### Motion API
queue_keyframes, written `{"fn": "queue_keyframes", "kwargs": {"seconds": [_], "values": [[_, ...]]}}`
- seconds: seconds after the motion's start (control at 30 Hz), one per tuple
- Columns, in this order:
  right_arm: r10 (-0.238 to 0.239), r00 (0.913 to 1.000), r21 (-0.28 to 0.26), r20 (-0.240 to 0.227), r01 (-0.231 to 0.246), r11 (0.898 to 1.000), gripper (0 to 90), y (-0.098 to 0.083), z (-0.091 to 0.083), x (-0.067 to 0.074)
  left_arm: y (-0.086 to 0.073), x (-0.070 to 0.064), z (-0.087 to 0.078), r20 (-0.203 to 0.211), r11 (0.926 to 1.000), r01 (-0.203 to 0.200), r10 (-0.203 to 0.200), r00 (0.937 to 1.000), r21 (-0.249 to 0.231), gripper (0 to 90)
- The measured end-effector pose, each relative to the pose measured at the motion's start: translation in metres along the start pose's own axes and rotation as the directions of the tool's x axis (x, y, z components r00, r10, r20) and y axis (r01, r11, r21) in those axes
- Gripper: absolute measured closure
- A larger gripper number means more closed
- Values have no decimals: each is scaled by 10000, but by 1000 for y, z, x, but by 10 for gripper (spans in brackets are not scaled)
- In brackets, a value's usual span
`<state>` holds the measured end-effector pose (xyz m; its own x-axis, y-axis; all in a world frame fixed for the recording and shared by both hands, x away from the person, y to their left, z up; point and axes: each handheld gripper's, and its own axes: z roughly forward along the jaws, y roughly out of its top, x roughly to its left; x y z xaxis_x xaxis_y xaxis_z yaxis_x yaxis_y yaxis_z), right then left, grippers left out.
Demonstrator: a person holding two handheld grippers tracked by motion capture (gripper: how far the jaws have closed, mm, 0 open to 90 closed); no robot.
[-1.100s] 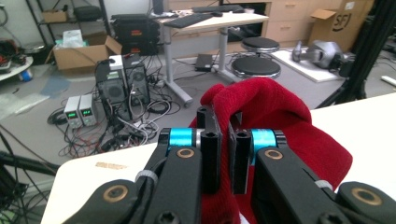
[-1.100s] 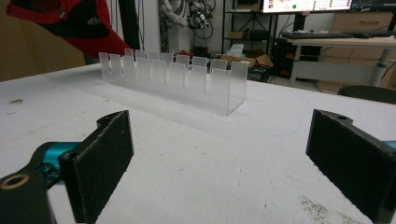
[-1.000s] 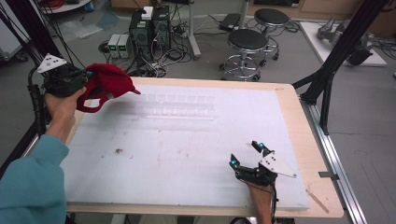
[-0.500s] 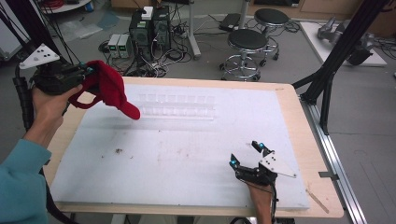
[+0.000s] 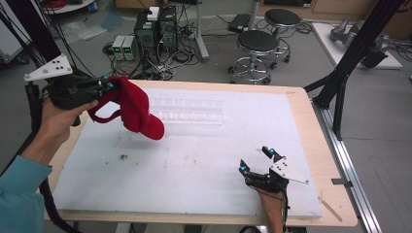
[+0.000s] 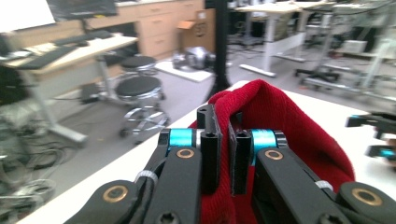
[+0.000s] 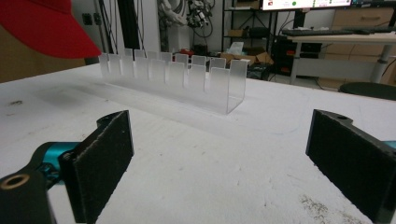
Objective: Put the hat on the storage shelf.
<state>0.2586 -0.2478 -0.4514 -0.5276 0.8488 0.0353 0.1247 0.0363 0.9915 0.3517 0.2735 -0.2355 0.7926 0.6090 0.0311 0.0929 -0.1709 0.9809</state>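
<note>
A: We see a wooden-edged bench (image 5: 311, 126) under a white foam sheet (image 5: 204, 160), with black round stools (image 5: 257, 43) and computer boxes (image 5: 155, 29) on the floor behind. No writing is legible to us.

B: Our left hand-held gripper (image 6: 223, 149) has its jaws pinched tight on the soft red fabric cap (image 5: 136, 109), lifted above the bench's far left corner. Our right hand-held gripper (image 5: 257, 162) rests wide open near the front edge, holding nothing.

A: The right gripper view gives us the clear plastic slotted rack (image 7: 177, 74) close up; from above it looks faint.

High overhead view, two low close gripper views, perhaps shared red cap (image 5: 133, 107).
</note>
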Motion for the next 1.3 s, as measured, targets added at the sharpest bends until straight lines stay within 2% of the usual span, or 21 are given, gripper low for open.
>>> {"fn": "queue_keyframes", "kwargs": {"seconds": [0.17,0.23,0.37,0.4,0.47,0.5,0.53,0.7,0.8,0.87,0.9,0.93,0.97,1.03,1.07,1.1,1.13,1.17,1.2,1.27,1.3], "values": [[7,10000,197,36,-8,9998,64,1,2,0,-2,-10,8,622,9998,-24,11,9981,202,863],[-10,9999,226,-122,13,9997,64,3,3,0,-4,-17,15,1116,9994,-40,1,9938,345,863],[118,9991,112,-407,-114,9999,64,13,2,2,-4,-25,23,1515,9980,-220,130,9884,584,863],[83,9988,123,-489,-77,9999,64,17,3,2,-5,-29,28,1768,9968,-335,203,9840,719,863],[79,9975,132,-702,-70,9999,64,24,3,3,-5,-30,30,1888,9960,-417,260,9817,796,863],[30,9967,149,-805,-18,9999,64,28,3,3,-5,-34,34,2136,9957,-406,219,9767,837,863],[38,9960,159,-896,-24,9999,64,31,3,4,-5,-34,34,2136,9957,-406,219,9767,837,863],[-30,9922,65,-1249,39,10000,64,47,6,5,-7,-43,43,2746,9937,-607,327,9610,941,863],[-55,9881,67,-1539,66,10000,64,58,8,9,-9,-47,48,3163,9935,-663,338,9481,926,863],[-173,9806,146,-1950,206,9997,64,70,12,12,-10,-50,53,3468,9928,-765,399,9371,923,863],[-173,9806,146,-1950,206,9997,64,70,12,12,-10,-50,53,3468,9928,-765,399,9371,923,863],[-267,9746,248,-2222,331,9991,64,77,15,15,-11,-52,56,3737,9918,-900,501,9262,902,863],[-279,9715,282,-2355,355,9990,64,79,16,16,-11,-52,56,3737,9918,-900,501,9262,902,863],[-326,9669,341,-2531,426,9985,64,83,18,17,-12,-54,58,3967,9906,-998,550,9163,932,863],[-357,9624,358,-2694,470,9982,64,86,20,19,-12,-55,59,4049,9901,-1026,555,9127,954,863],[-388,9518,433,-3042,545,9976,64,91,23,22,-12,-55,60,4135,9893,-1081,582,9087,981,863],[-383,9466,496,-3200,571,9971,64,94,25,24,-12,-57,60,4283,9890,-1121,602,9016,970,863],[-383,9466,496,-3200,571,9971,64,94,25,24,-12,-57,60,4283,9890,-1121,602,9016,970,862],[-457,9352,542,-3513,690,9961,64,100,30,28,-12,-58,61,4409,9885,-1160,616,8954,974,863],[-479,9208,537,-3871,744,9958,63,106,34,33,-12,-59,62,4452,9888,-1111,553,8937,1001,863],[-479,9208,537,-3871,744,9958,63,106,34,33,-12,-59,63,4488,9888,-1102,537,8920,1009,863]]}}
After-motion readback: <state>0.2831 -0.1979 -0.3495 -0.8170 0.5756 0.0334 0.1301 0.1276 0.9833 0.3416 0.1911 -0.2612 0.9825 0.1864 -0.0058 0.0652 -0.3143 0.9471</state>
